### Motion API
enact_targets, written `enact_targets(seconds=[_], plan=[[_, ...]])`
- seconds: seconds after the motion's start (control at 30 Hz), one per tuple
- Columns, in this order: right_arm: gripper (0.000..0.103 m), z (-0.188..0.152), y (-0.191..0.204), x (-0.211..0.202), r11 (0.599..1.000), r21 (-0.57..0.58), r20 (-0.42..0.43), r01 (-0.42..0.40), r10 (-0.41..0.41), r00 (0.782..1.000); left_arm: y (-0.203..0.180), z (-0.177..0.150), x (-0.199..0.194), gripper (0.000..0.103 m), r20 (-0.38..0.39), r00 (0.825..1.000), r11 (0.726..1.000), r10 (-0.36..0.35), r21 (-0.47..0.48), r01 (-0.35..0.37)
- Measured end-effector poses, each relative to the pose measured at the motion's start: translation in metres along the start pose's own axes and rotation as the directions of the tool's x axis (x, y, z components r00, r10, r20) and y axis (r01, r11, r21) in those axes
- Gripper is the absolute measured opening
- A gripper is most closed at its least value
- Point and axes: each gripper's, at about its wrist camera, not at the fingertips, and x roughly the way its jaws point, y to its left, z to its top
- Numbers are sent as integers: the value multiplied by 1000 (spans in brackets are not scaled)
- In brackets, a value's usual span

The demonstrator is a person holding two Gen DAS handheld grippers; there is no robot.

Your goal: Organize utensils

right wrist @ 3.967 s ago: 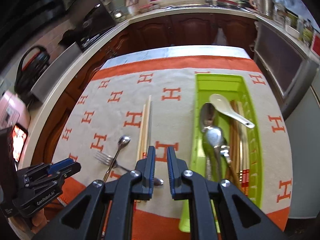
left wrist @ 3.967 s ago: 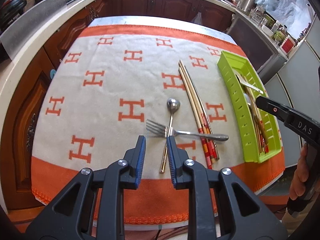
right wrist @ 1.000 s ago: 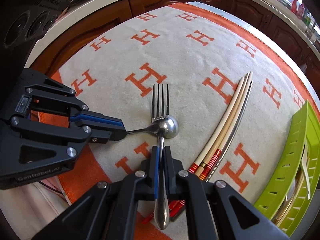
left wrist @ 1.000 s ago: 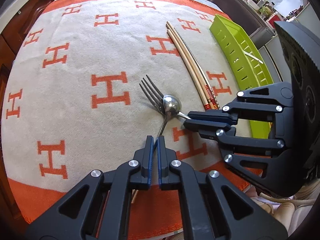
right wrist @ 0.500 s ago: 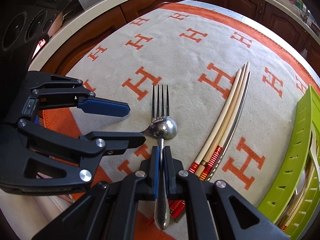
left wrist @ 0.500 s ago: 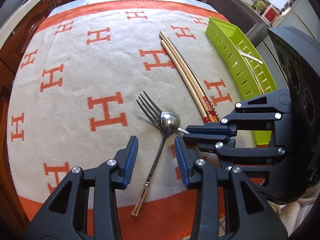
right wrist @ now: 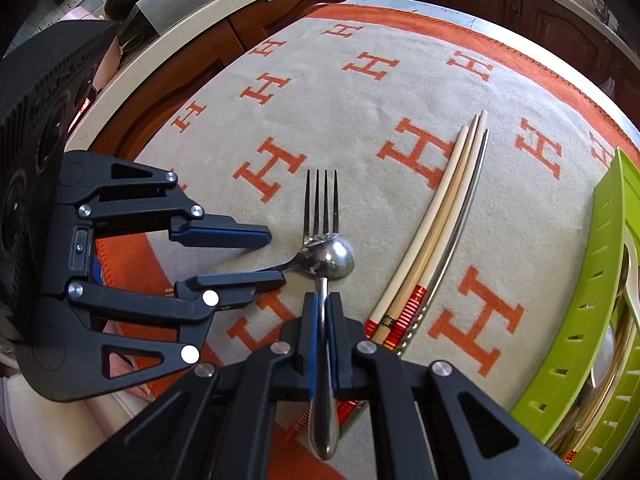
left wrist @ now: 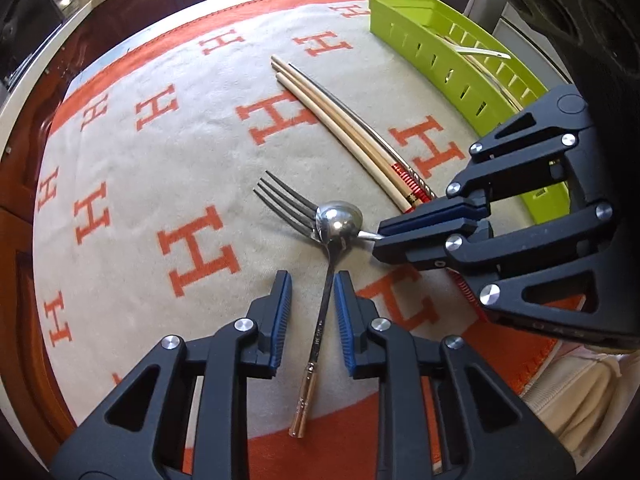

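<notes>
Two jaws: right gripper point(right wrist: 323, 320) clamps steel fork point(right wrist: 321, 204); left gripper point(left wrist: 310, 304) closing round slim spoon point(left wrist: 338, 224).

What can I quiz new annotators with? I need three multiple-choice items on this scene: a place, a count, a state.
1. Where does the spoon's bowl lie?
A. across the neck of the fork
B. in the green tray
C. on the chopsticks

2. How many tines has the fork?
A. three
B. four
C. five

3. What are the right tongs doing?
A. clamping the fork's handle
B. standing wide open over bare cloth
C. clamping a chopstick

Key: 1 A, the bowl covers the spot where tines meet handle; 2 B, four prongs fan out beyond the bowl; 3 A, the handle runs between the closed blue pads.
</notes>
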Motion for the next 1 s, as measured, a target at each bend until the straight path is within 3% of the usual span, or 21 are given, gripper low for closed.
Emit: enact_targets(seconds=[0.07, 0.13, 0.23, 0.33, 0.6, 0.83, 1.0], plan=[[4, 0, -2, 0, 1000, 9, 2, -14, 14, 1000, -1, 4, 1, 17, -2, 1000, 1000, 1, 21, -1], [4, 0, -4, -1, 1000, 21, 5, -20, 20, 1000, -5, 5, 2, 5, 1, 1000, 998, -11, 61, 11], [4, -1, -5, -1, 1000, 24, 6, -10, 10, 1000, -9, 6, 3, 2, 7, 1000, 997, -14, 80, 13], [4, -2, -2, -1, 1000, 23, 15, 3, -3, 1000, 1, 3, 0, 2, 17, 998, 998, -59, -2, 59], [4, -4, -4, -13, 996, 88, 73, -3, -4, 997, 25, -7, -30, 1, 89, 993, 976, -79, -196, 95], [4, -18, -18, -47, 974, 226, 172, -19, -21, 985, 30, -3, -56, 1, 152, 986, 950, -74, -291, 116], [4, -46, -50, -93, 927, 375, 258, -22, -82, 963, 14, 13, -71, 1, 198, 974, 941, -113, -293, 168]])
